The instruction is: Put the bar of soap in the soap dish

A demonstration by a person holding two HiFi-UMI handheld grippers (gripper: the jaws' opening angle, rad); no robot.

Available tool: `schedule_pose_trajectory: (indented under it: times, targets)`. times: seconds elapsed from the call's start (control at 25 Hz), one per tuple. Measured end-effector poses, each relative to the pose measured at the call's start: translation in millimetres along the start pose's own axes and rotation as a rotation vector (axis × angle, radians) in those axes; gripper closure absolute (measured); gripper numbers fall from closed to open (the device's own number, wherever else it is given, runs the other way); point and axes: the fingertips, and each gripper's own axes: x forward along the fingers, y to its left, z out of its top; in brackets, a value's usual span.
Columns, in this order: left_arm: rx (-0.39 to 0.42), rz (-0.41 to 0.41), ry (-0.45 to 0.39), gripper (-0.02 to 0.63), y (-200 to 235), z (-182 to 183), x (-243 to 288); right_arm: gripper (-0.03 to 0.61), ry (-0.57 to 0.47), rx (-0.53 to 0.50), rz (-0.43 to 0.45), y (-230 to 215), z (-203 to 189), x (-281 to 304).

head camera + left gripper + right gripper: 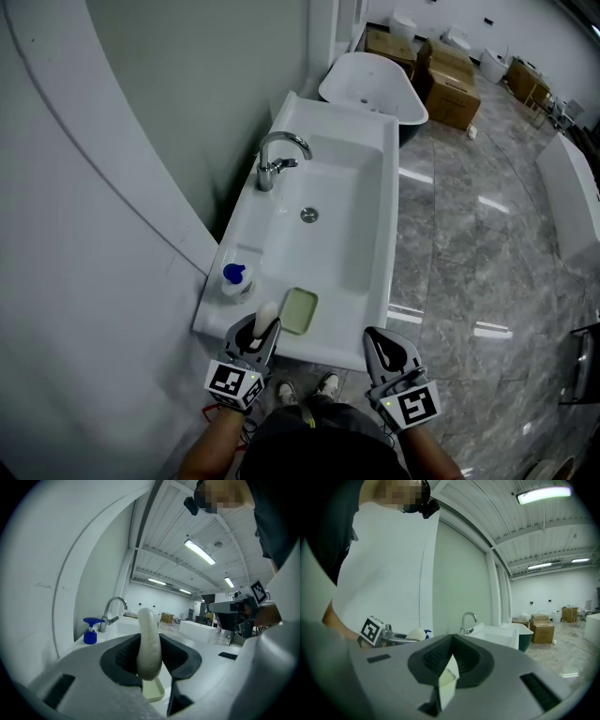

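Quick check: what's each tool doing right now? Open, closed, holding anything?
Left tool: closed on the bar of soap.
Right tool: closed, nothing held.

Plain cream-white bar of soap (149,644). Pale green soap dish (299,310) at near end of basin. Glossy white basin (370,169). Chrome tap (277,157) on wall side of basin. Blue-headed pump bottle (234,274) on basin's near wall-side corner. Grey left gripper (262,328) and grey right gripper (387,345), black pads, black-and-white square markers on cubes. Shiny grey marbled floor (469,234) beside basin. Brown boxes (450,80) beyond basin. Beyond basin too, tub (370,84), white inside, dark green outside.
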Motion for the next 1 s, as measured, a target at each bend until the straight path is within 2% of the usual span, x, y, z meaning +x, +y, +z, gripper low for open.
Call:
schedule_pose_trajectory:
  times: [0.28,0.44,0.56,0.84,1.0]
  targets:
    - [-0.026,-0.019,0.049,0.500,4,-24,16,0.566,0.029,0.000,0.011,2,-11,10]
    - [-0.059,-0.035,0.106,0.500,6,-48,26,0.566,0.034,-0.001,0.015,5,-14,13]
    - [-0.054,-0.050,0.161,0.500,7,-64,37,0.566,0.034,-0.002,0.009,3,-15,13]
    - [-0.039,-0.083,0.225,0.500,5,-89,58,0.566,0.041,0.005,-0.005,-2,-17,10]
    - [-0.064,-0.096,0.260,0.500,5,-98,68,0.566,0.041,0.009,-0.013,-5,-18,10]
